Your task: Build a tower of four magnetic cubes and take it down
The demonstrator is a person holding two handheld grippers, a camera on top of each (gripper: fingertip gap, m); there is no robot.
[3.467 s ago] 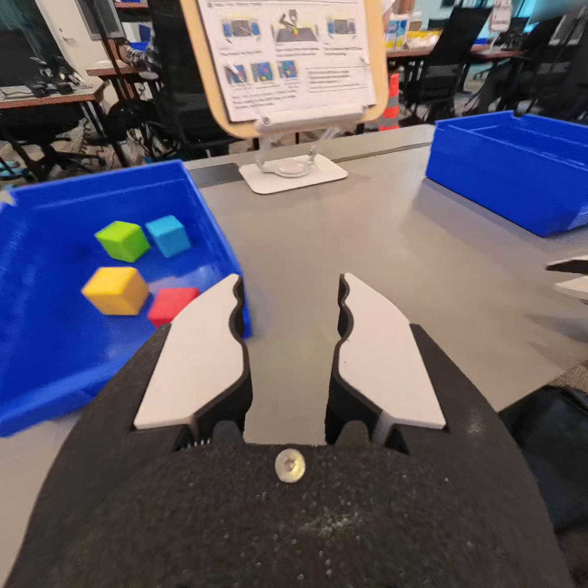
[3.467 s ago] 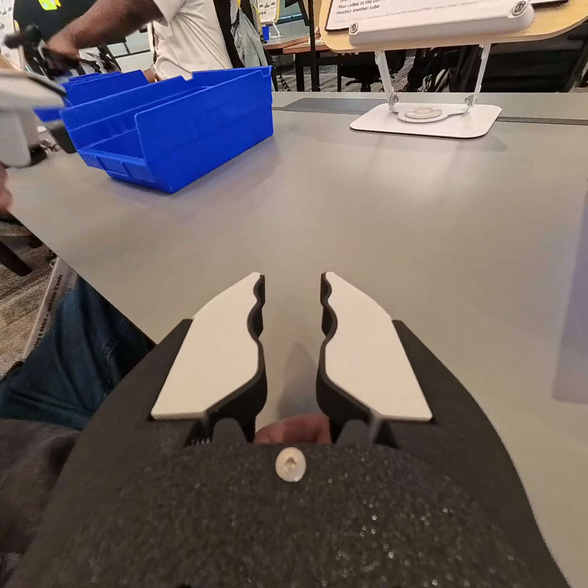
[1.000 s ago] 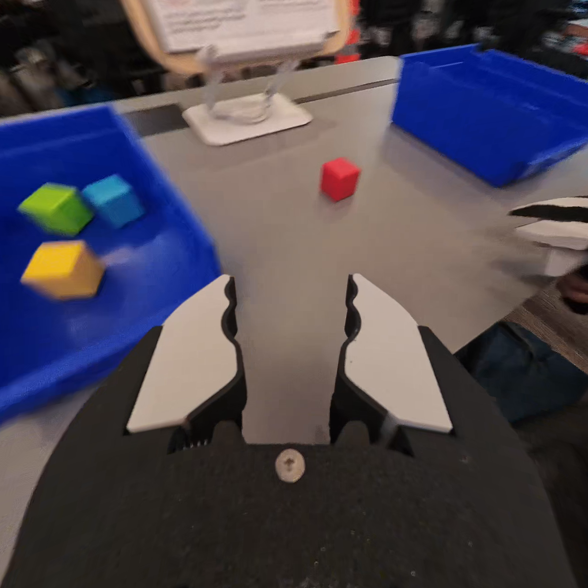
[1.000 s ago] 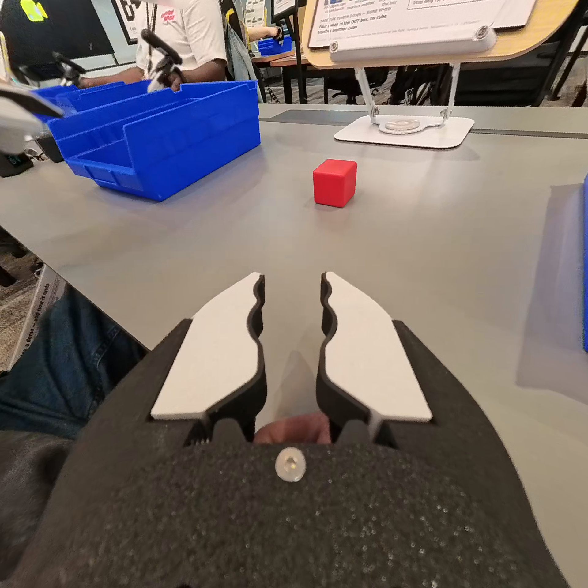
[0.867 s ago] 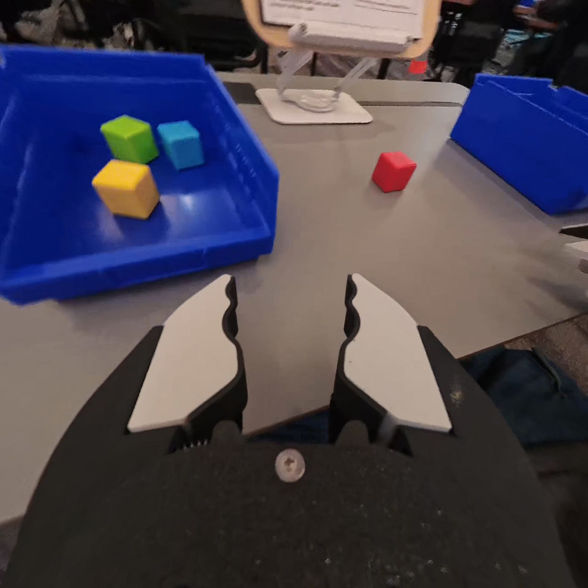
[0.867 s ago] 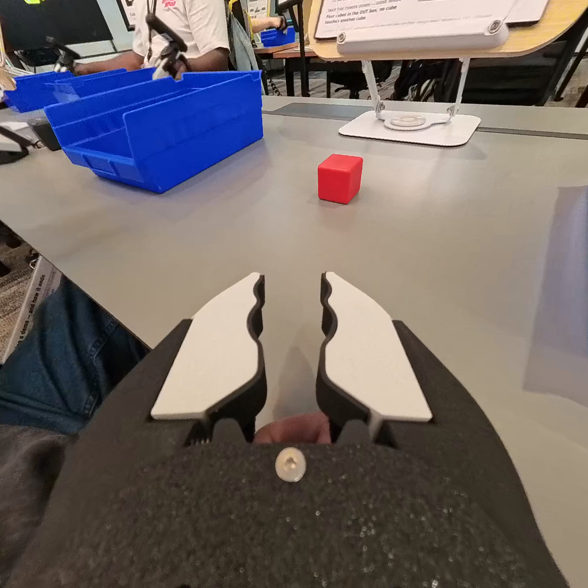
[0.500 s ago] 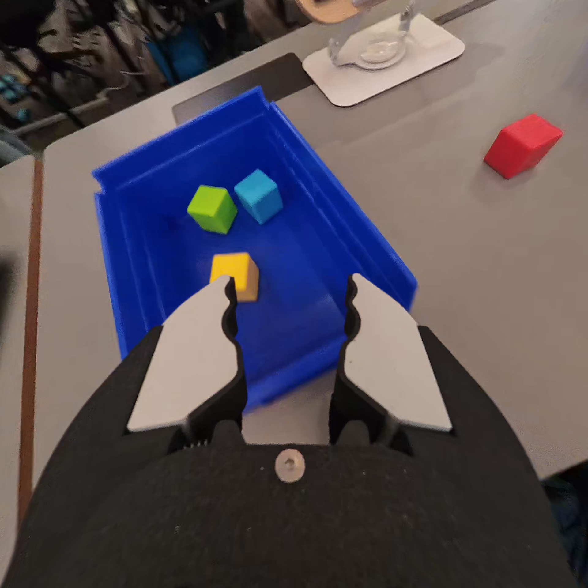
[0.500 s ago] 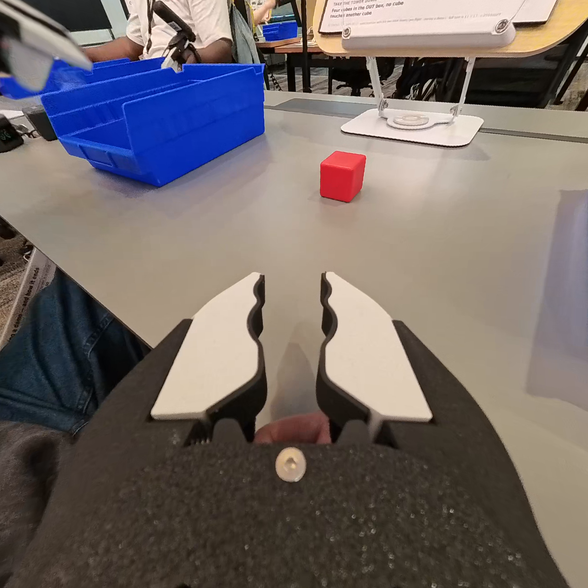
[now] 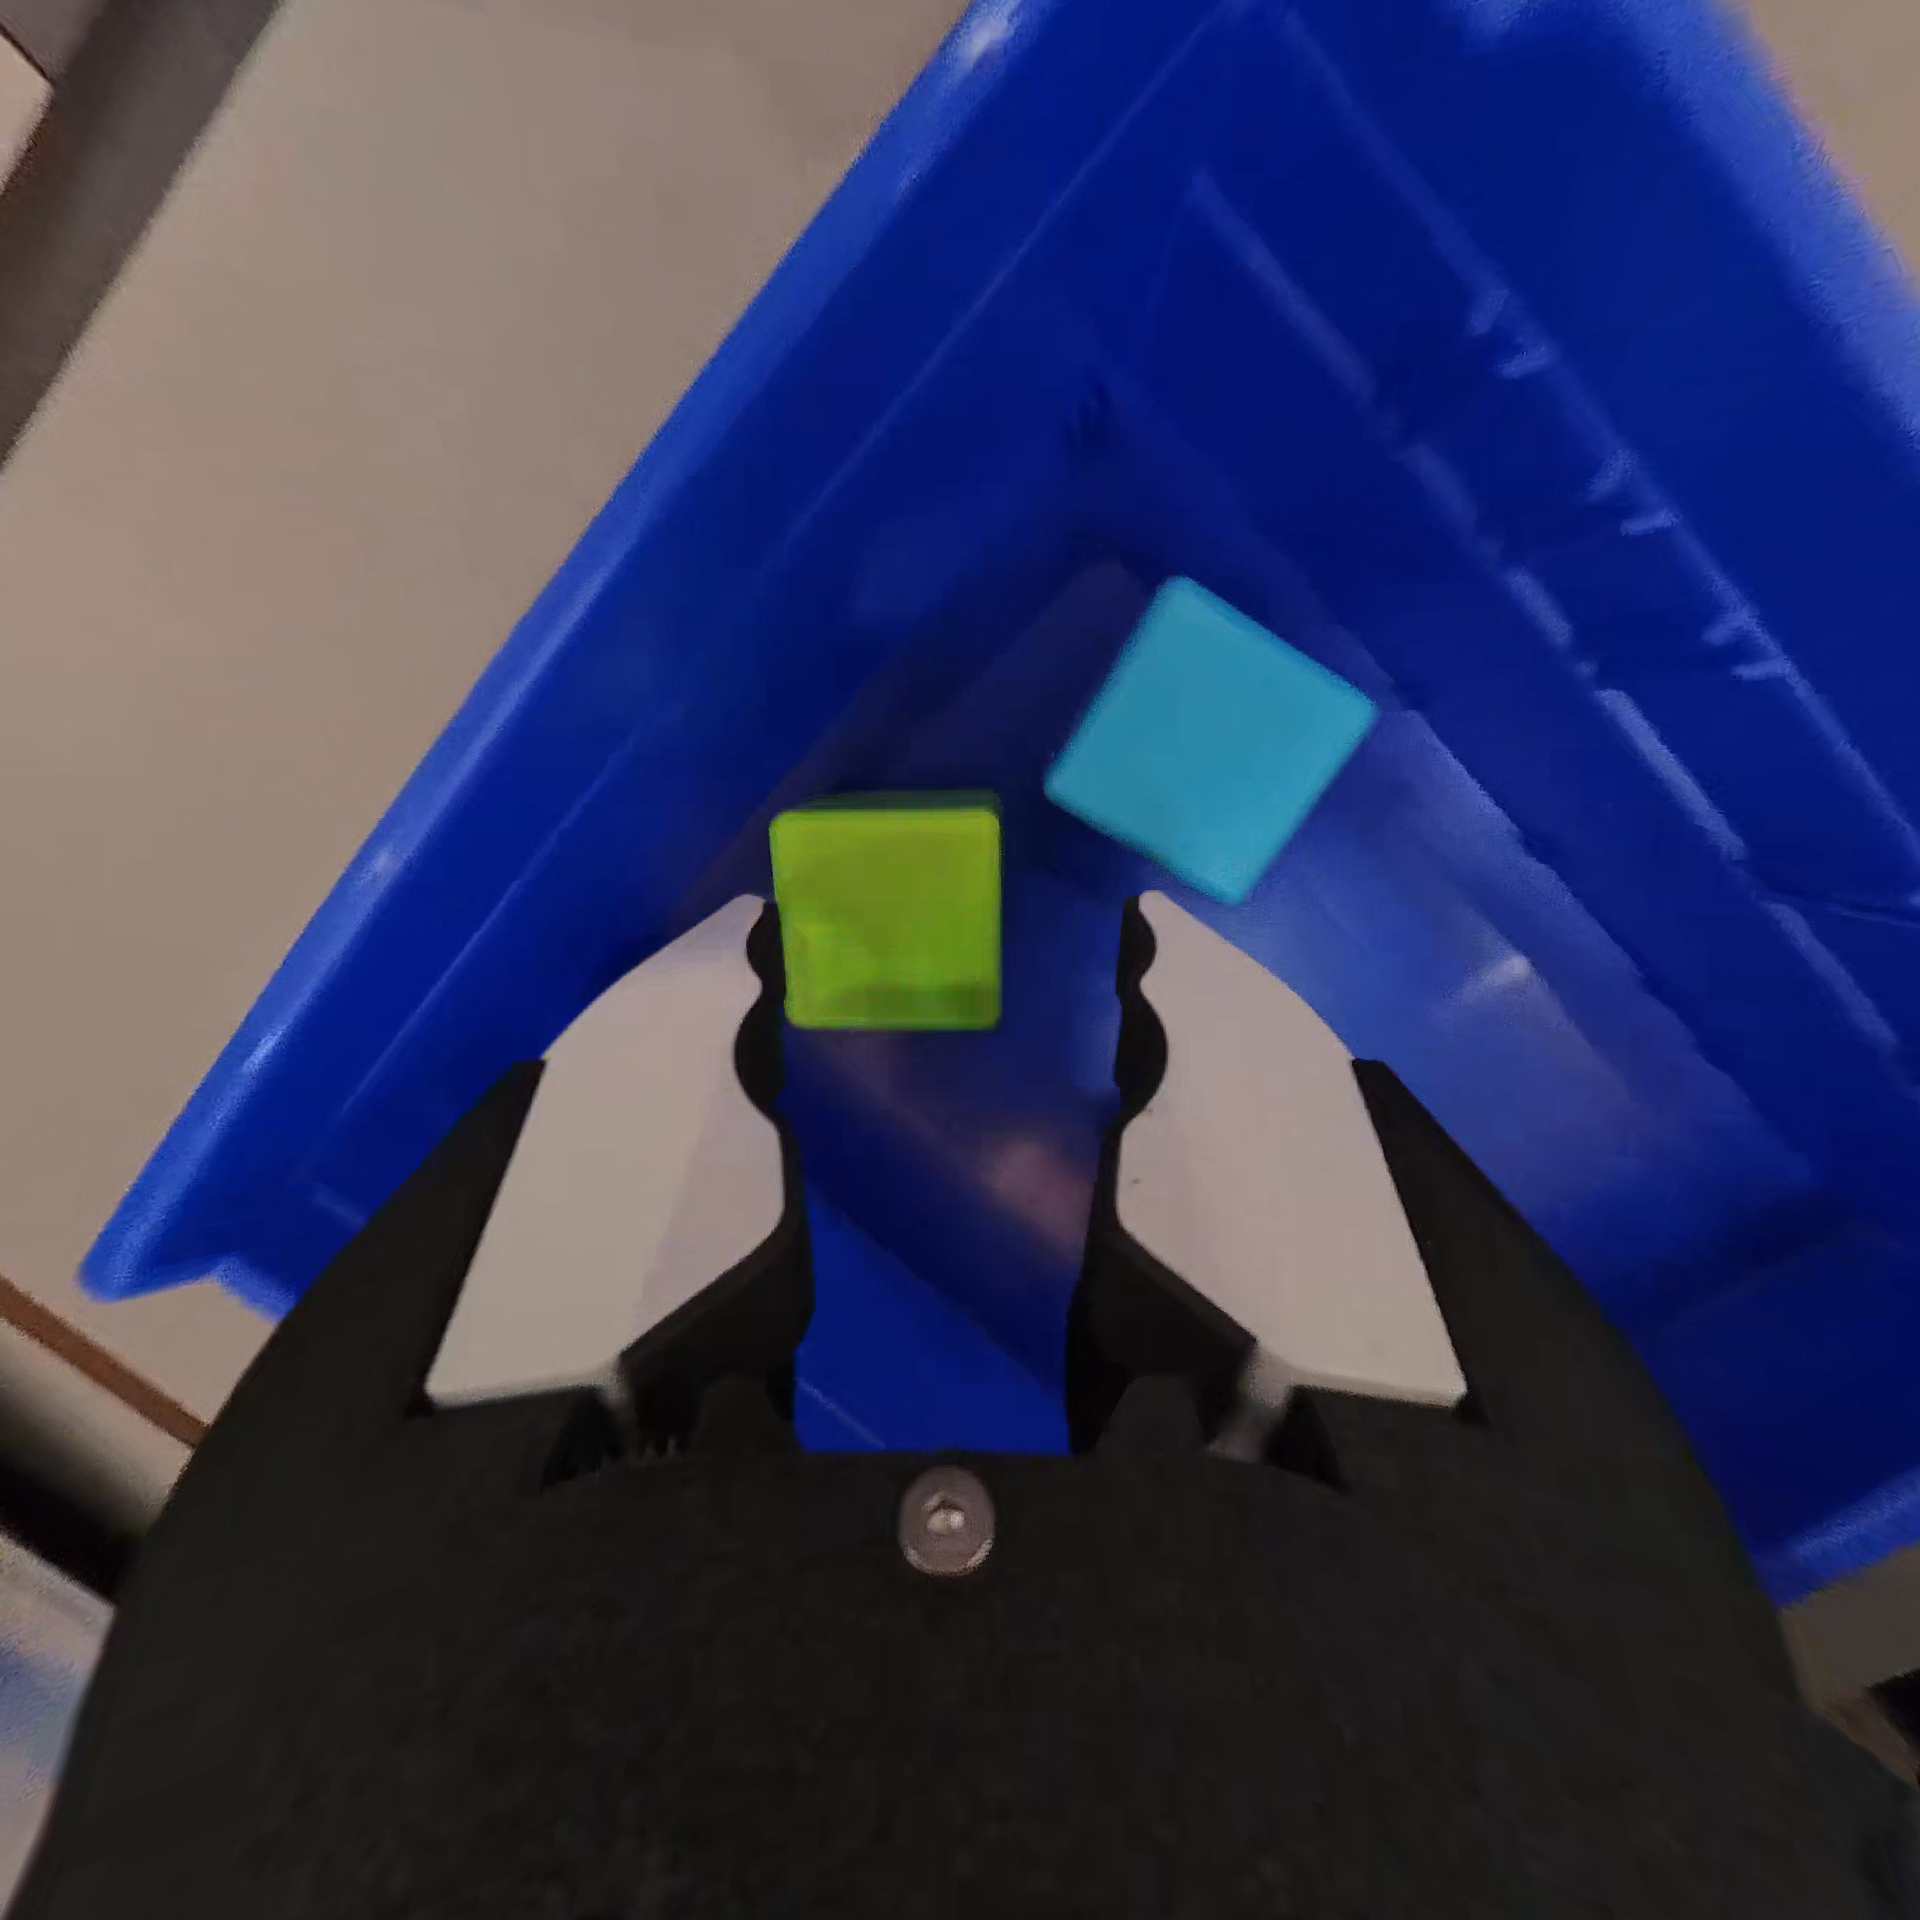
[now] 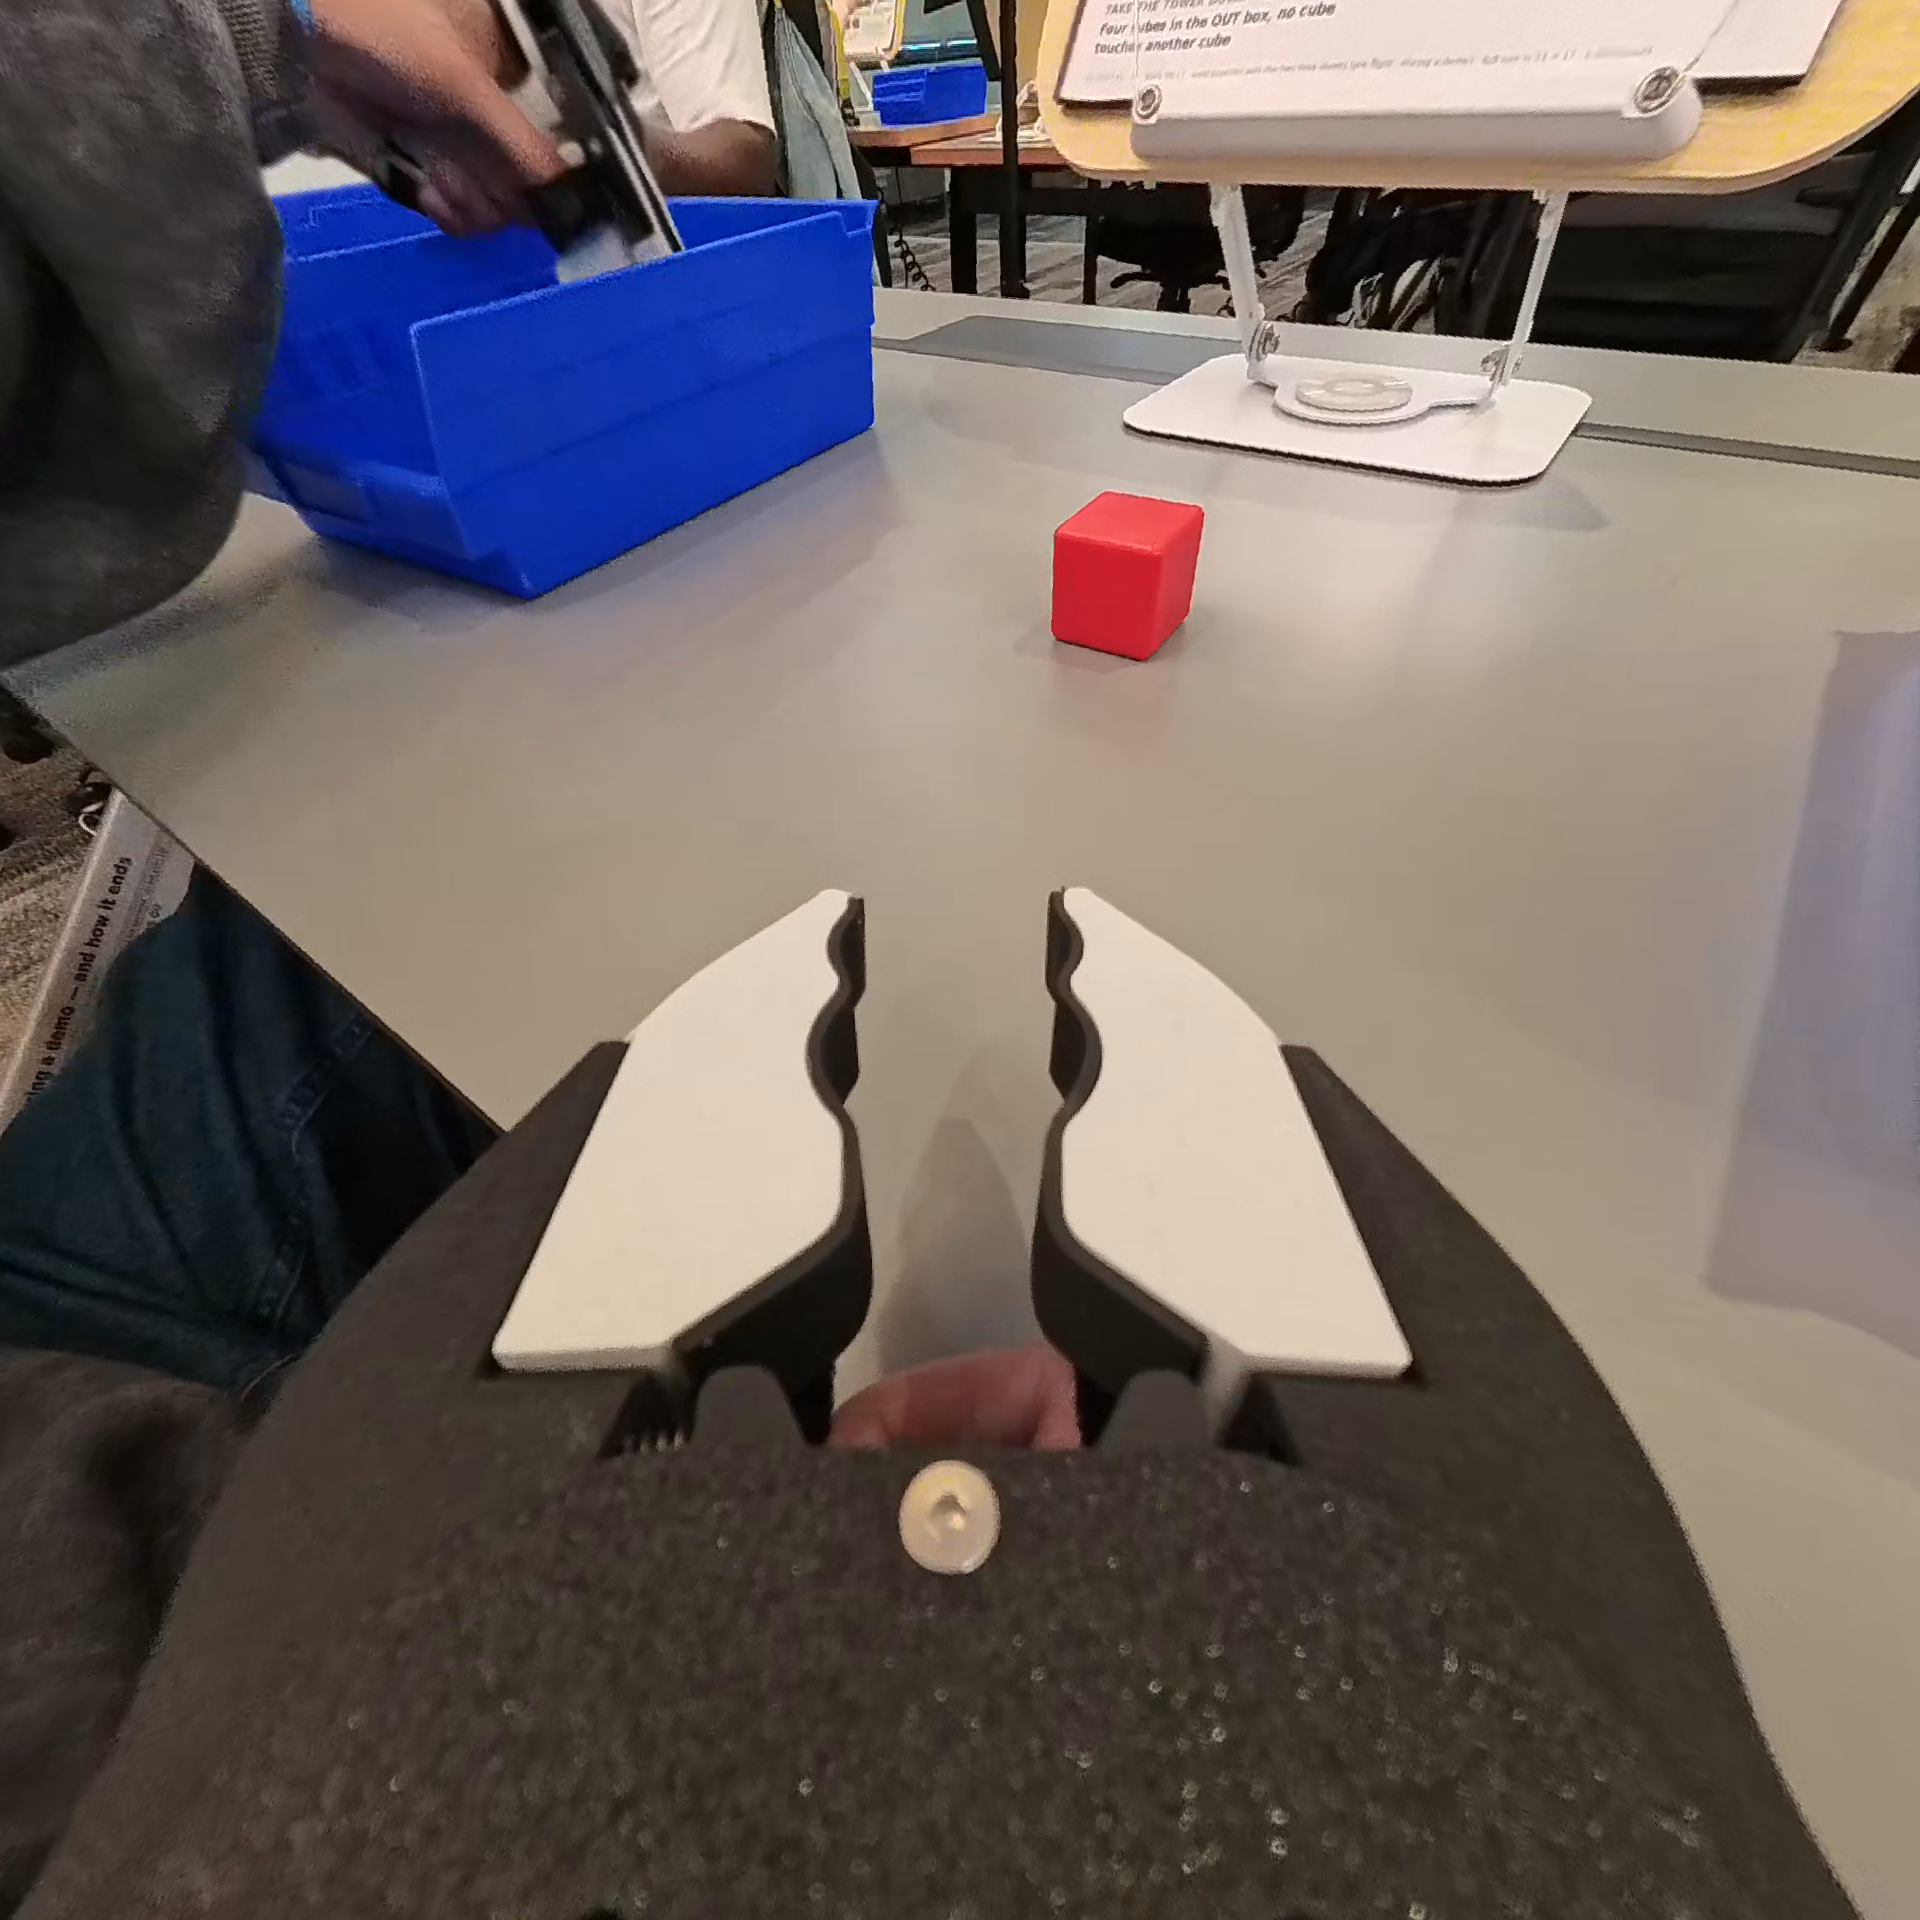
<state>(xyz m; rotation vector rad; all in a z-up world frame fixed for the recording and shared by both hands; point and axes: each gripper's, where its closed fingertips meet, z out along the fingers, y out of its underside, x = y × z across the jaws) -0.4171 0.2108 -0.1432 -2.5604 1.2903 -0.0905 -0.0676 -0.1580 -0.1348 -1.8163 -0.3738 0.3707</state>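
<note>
Left gripper [image 9: 943, 914] hangs over the blue bin [image 9: 1351, 312] with jaws spread wide, holding nothing; the green cube [image 9: 888, 914] sits between its tips, hard by the left finger, with the light-blue cube [image 9: 1210, 738] just beyond. Right gripper [image 10: 954, 914] waits part-open and empty above the grey table [image 10: 1455, 831]. Only the red cube [image 10: 1127, 571] stands out on the table, so the tower looks barely begun: three cubes and the whole takedown remain.
</note>
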